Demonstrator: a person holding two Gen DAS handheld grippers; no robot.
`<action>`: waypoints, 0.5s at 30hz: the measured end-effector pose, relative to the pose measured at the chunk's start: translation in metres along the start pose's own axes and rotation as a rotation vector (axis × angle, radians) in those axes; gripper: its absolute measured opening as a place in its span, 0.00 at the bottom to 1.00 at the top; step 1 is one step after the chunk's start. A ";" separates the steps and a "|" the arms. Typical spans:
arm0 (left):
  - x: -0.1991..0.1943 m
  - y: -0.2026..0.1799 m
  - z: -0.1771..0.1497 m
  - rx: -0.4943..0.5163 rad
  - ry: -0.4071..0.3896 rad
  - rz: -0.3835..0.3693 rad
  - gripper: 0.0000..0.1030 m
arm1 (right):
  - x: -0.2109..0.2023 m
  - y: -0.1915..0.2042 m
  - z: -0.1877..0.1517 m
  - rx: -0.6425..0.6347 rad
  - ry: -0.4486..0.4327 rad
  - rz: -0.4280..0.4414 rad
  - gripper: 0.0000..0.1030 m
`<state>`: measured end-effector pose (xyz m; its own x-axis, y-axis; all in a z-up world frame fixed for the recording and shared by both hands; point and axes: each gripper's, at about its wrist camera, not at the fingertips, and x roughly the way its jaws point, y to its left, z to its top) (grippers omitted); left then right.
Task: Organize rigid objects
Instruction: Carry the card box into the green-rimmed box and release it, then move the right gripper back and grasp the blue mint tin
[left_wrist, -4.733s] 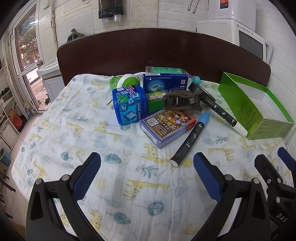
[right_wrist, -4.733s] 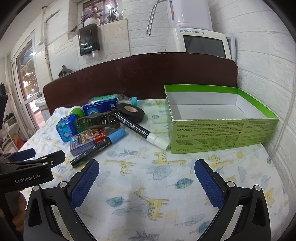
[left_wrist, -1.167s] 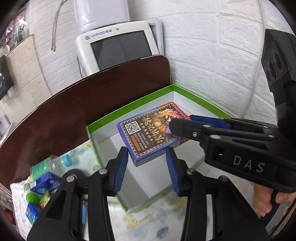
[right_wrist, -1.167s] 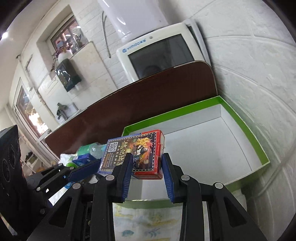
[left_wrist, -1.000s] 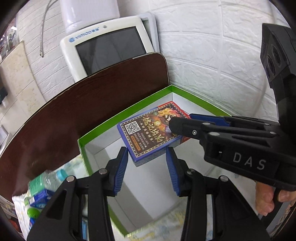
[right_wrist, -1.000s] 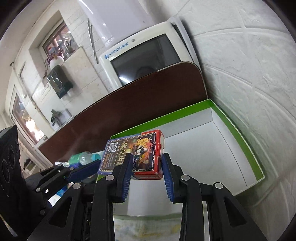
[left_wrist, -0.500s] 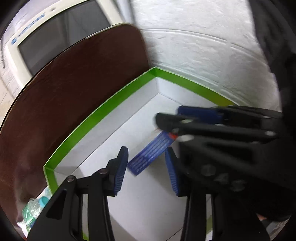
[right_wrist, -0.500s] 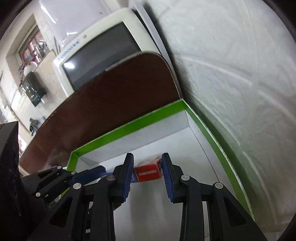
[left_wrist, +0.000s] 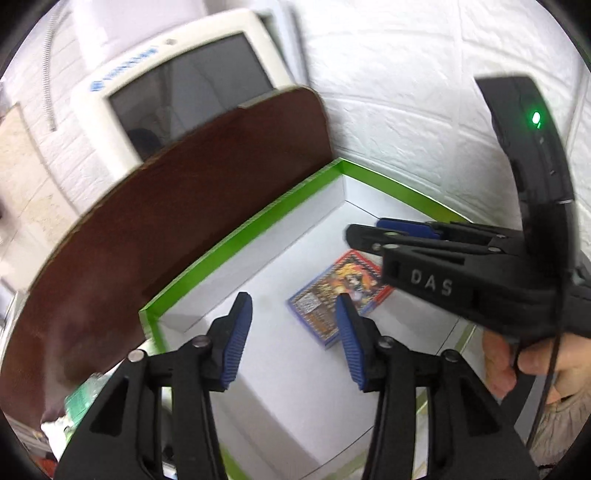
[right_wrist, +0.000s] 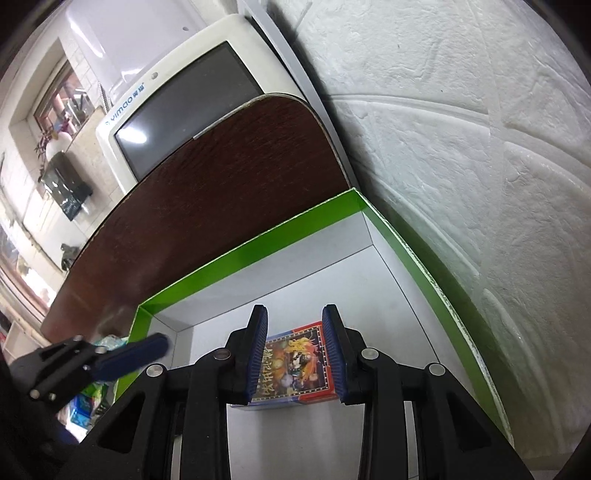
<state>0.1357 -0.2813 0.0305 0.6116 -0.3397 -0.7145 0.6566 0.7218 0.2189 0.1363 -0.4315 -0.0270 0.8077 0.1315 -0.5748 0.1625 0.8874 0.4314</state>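
Note:
The blue and red card box (left_wrist: 334, 293) lies flat on the white floor of the green-rimmed box (left_wrist: 251, 225). My left gripper (left_wrist: 291, 332) is open and empty above the box, its right finger over the card box's edge. My right gripper (right_wrist: 295, 350) hangs over the card box (right_wrist: 293, 365) with its jaws apart on either side, not gripping it. The right gripper also shows in the left wrist view (left_wrist: 373, 229), above the card box. The green box's rim (right_wrist: 258, 247) fills the right wrist view.
A dark wooden headboard (left_wrist: 147, 236) stands just behind the box. A white monitor (left_wrist: 184, 96) sits behind it. A white brick wall (right_wrist: 461, 129) is close on the right. Leftover items (right_wrist: 85, 402) lie on the cloth at the far left.
Both grippers lowered the card box into the green box. Both have opened and lifted off it. The card box now lies flat on the box floor.

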 end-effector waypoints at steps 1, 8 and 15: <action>-0.009 0.005 -0.003 -0.011 -0.010 0.016 0.52 | 0.003 0.000 0.003 0.001 -0.003 0.001 0.33; -0.064 0.041 -0.040 -0.101 -0.082 0.109 0.67 | -0.025 0.021 -0.006 -0.018 -0.029 0.022 0.33; -0.094 0.088 -0.098 -0.268 -0.070 0.159 0.68 | -0.049 0.088 -0.028 -0.170 0.014 0.144 0.33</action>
<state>0.0925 -0.1266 0.0516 0.7321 -0.2436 -0.6361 0.4161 0.8993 0.1345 0.0949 -0.3476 0.0200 0.8074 0.2674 -0.5260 -0.0527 0.9205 0.3871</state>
